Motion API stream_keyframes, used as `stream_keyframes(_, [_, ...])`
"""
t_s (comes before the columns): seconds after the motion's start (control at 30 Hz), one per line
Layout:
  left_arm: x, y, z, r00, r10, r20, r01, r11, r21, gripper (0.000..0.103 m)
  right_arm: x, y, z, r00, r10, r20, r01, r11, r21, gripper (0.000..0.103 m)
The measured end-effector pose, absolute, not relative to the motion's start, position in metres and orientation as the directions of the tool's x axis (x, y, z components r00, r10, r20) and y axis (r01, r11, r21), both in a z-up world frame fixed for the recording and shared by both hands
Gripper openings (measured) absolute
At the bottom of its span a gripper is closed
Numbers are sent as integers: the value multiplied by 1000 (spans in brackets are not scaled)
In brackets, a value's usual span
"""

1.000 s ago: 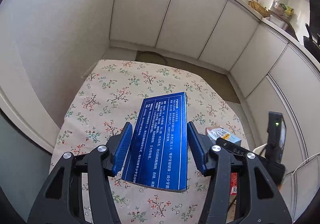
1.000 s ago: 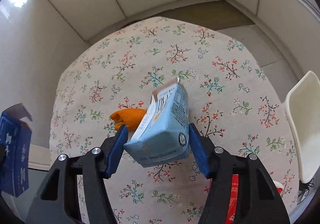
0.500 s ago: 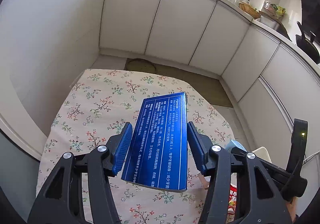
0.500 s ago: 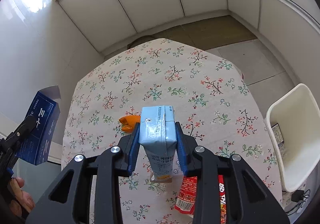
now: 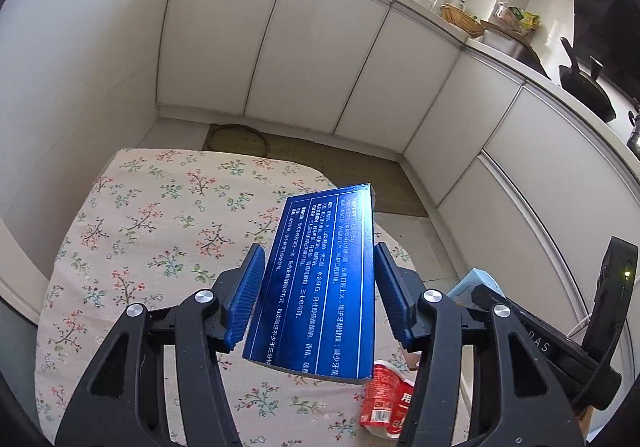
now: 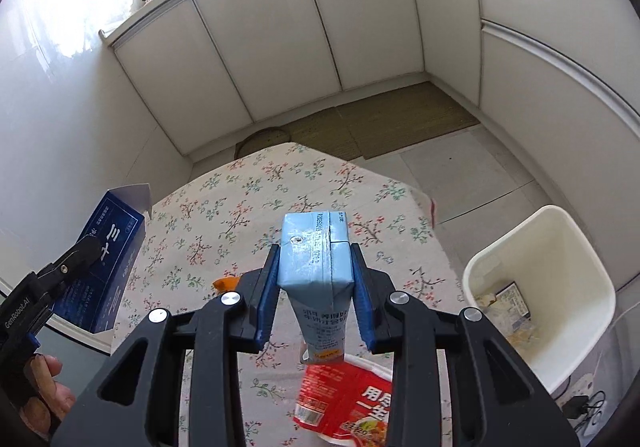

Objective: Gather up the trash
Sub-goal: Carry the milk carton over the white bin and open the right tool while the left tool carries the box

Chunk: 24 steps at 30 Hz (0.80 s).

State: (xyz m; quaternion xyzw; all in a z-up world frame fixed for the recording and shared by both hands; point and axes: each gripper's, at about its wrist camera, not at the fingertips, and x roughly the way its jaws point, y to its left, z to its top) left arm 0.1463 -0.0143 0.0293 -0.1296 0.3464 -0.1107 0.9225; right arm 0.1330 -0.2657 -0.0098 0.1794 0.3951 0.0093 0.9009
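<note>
Left hand-held gripper point(image 5: 320, 299) seemingly clamped on blue box point(image 5: 320, 287), right hand-held gripper point(image 6: 314, 291) around milk carton point(image 6: 316, 271).

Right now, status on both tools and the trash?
Left tool shut on blue box. Right tool shut on light-blue carton. White bin right of table; red cup below the carton.

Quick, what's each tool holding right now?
Left tool: closed on the dark blue box, up off the table.
Right tool: closed on the light blue carton, also lifted.
</note>
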Motion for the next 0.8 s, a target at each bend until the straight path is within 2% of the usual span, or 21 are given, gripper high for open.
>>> stream_keyframes(0.3, [140, -79, 28, 703, -363, -611, 218, 928, -301, 53, 105, -344, -9, 699, -25, -715, 270, 935, 231, 33])
stream_keyframes(0.6, [133, -147, 22, 656, -422, -626, 312, 906, -284, 53, 79, -411, -21, 656, -85, -749, 377, 898, 228, 35])
stream_keyframes(0.67, [131, -161, 20, 640, -441, -629, 330, 897, -294, 53, 72, -423, -22, 652, -105, -751, 396, 892, 219, 49])
stream_keyframes(0.8, [128, -194, 15, 610, -482, -629, 375, 875, -306, 53, 55, -448, -25, 639, -147, -755, 449, 868, 211, 67])
